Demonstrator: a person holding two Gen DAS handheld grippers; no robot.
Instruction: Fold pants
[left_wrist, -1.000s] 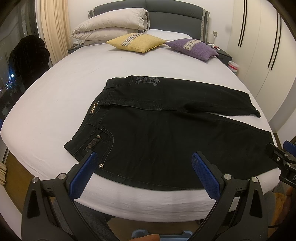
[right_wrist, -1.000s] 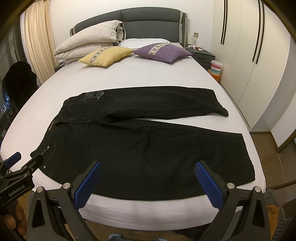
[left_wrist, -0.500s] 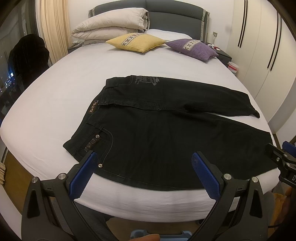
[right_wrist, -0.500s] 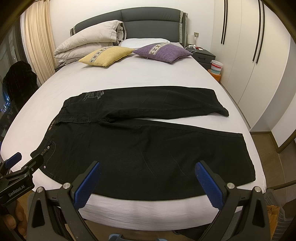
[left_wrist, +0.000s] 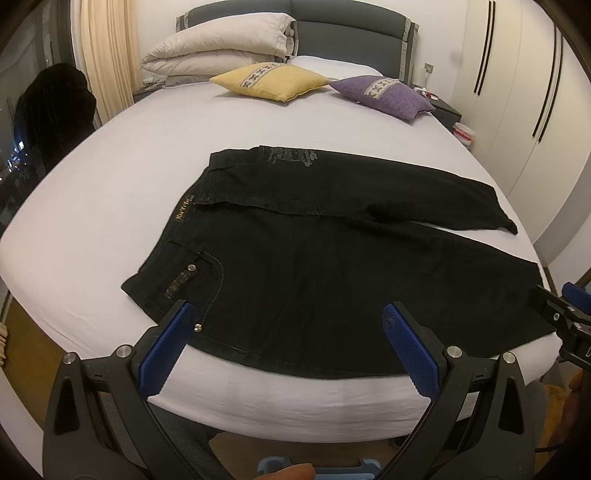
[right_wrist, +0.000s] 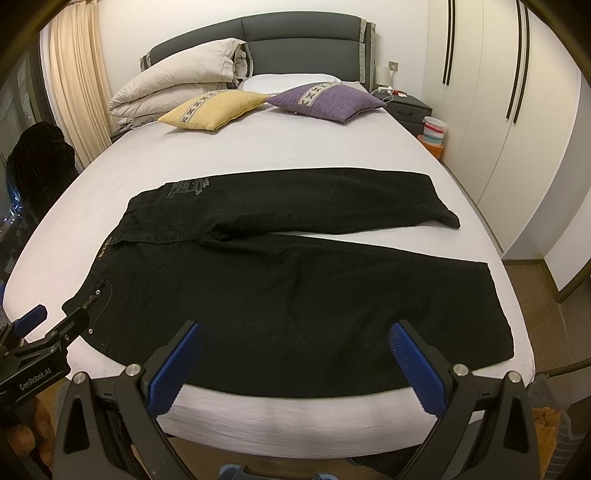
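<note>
Left wrist view looks across a white bed (left_wrist: 92, 206) whose rounded near edge runs just beyond the left claw (left_wrist: 288, 332); bare sheet lies open to that claw's left and far ahead up to the pillows. Black pants (left_wrist: 332, 266) lie flat on the bed straight ahead of both claws, waistband to the left, legs running right, the near leg's hem close to the bed's right edge. Both claws gape wide and grip nothing. Left claw's blue ribbed pads hang over the pocket corner and near hem, and whether they touch the cloth cannot be told. Right claw (right_wrist: 295, 354) hovers over the near leg's lower edge. Pants are dark denim with studs and pale stitching. Beyond them rest a yellow cushion (right_wrist: 214, 109), a purple cushion (right_wrist: 325, 98) and a folded beige duvet (right_wrist: 177, 85)
</note>
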